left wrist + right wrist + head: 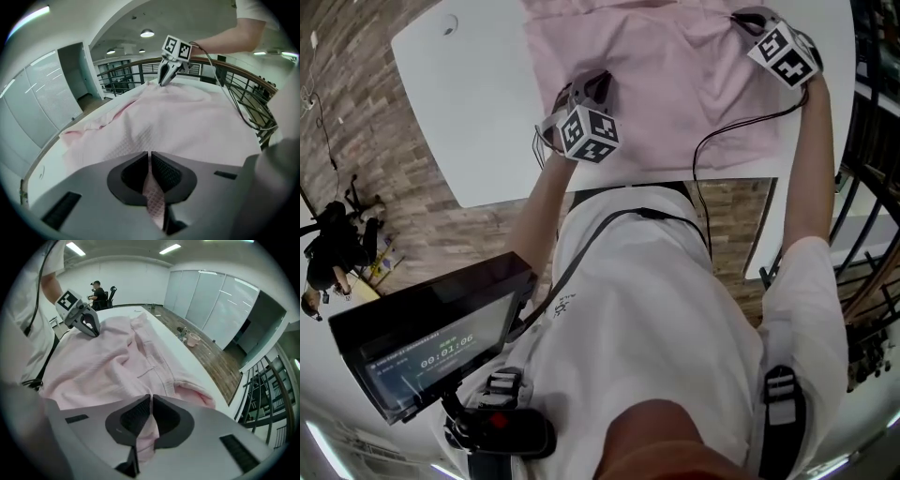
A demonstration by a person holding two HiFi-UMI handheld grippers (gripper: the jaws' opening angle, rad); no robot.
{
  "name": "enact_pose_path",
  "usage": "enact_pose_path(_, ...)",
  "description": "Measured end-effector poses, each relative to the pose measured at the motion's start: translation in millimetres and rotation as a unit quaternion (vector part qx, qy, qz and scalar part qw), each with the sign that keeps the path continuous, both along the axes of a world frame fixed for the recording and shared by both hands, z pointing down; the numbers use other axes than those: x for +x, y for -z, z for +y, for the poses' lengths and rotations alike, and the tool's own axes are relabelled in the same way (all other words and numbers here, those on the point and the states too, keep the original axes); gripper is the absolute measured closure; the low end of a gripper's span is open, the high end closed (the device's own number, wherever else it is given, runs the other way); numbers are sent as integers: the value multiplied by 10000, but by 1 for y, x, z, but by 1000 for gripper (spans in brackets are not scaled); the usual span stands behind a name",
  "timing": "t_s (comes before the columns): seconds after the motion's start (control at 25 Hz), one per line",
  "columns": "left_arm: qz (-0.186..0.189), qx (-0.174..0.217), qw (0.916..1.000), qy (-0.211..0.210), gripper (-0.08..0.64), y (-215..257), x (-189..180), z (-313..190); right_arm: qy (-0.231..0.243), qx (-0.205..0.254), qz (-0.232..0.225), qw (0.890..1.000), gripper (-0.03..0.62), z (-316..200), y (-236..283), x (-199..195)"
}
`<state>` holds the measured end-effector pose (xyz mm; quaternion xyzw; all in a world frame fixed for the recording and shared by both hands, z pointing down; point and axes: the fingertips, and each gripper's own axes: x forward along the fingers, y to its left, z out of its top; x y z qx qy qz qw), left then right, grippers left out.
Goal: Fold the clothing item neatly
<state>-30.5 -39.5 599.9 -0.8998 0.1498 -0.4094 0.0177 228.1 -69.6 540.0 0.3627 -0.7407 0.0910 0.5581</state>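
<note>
I am clamping the pink garment (675, 84) in my left tool (150, 160) and right tool (151, 405), both closed on fabric, holding it spread for an even fold.

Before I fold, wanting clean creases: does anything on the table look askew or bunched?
Yes. The pink garment lies rumpled, not flat: ridges cross it and one edge bunches near the table rim. The left gripper and the right gripper each pinch it.
</note>
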Motion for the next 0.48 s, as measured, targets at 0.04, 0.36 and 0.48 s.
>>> enact_pose_path(0.04, -13, 0, 10000, 67, 555, -1, -4, -1, -5, 78, -11, 10000, 568, 0, 7, -1)
enact_pose_path(0.36, 141, -316, 9964, 780, 555, -13, -28, -11, -829, 793, -116, 9933, 518, -26, 3, 33)
enact_pose_path(0.48, 168, 25, 9960, 881, 555, 0, -32, -20, -955, 838, -345, 9913, 485, -16, 9, 27)
